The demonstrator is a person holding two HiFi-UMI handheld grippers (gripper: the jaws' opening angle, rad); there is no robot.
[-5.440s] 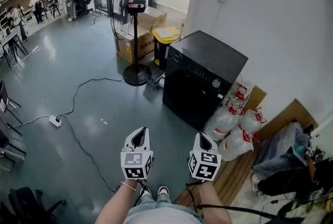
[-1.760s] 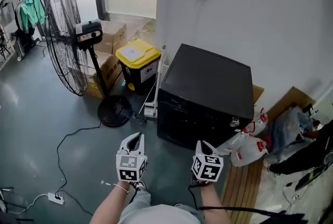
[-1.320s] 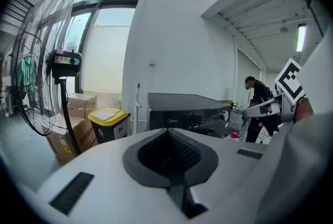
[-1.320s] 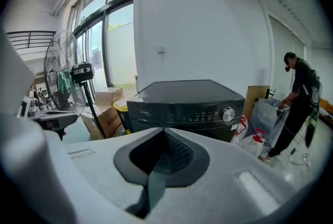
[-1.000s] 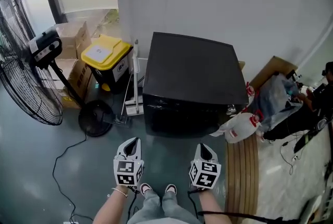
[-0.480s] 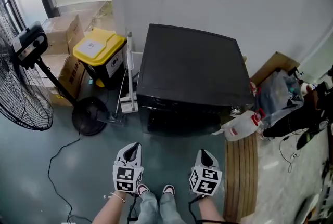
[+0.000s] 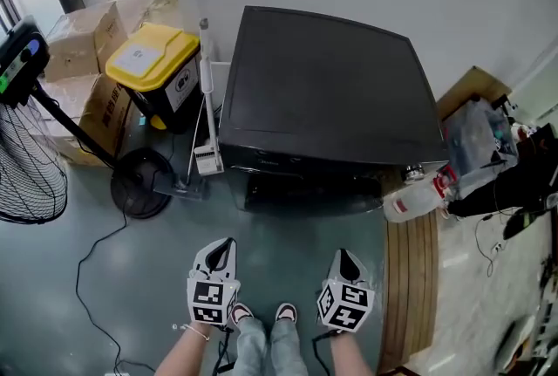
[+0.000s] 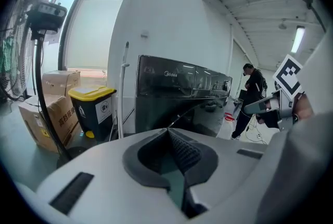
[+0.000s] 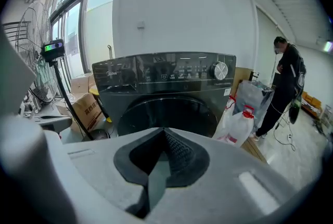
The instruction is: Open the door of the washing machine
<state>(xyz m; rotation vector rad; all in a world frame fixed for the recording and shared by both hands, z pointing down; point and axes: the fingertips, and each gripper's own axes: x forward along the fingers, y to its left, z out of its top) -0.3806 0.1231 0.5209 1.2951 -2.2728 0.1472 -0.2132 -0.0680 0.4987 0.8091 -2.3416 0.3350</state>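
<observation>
The black front-loading washing machine (image 7: pixel 324 95) stands against the white wall, just ahead of my feet. In the right gripper view its round dark door (image 9: pixel 171 111) sits shut below the control panel with a silver knob (image 9: pixel 220 70). The left gripper view shows the machine (image 8: pixel 179 90) from its left front corner. My left gripper (image 7: pixel 224 243) and right gripper (image 7: pixel 343 256) hang side by side over the floor, a short way in front of the machine, touching nothing. Both have their jaws together with nothing between them.
A yellow-lidded bin (image 7: pixel 148 69), cardboard boxes (image 7: pixel 77 34) and a white-handled mop (image 7: pixel 207 95) stand left of the machine. A floor fan (image 7: pixel 26 147) with a round base (image 7: pixel 139 191) and a cable (image 7: pixel 87 270) lie further left. White bags (image 7: pixel 418 198) and a wooden board (image 7: pixel 410 278) sit right. A person (image 9: pixel 286 82) stands at the right.
The washing machine has drawn much nearer and now fills the middle of the head view. Both grippers have come down a little side by side, still shut.
</observation>
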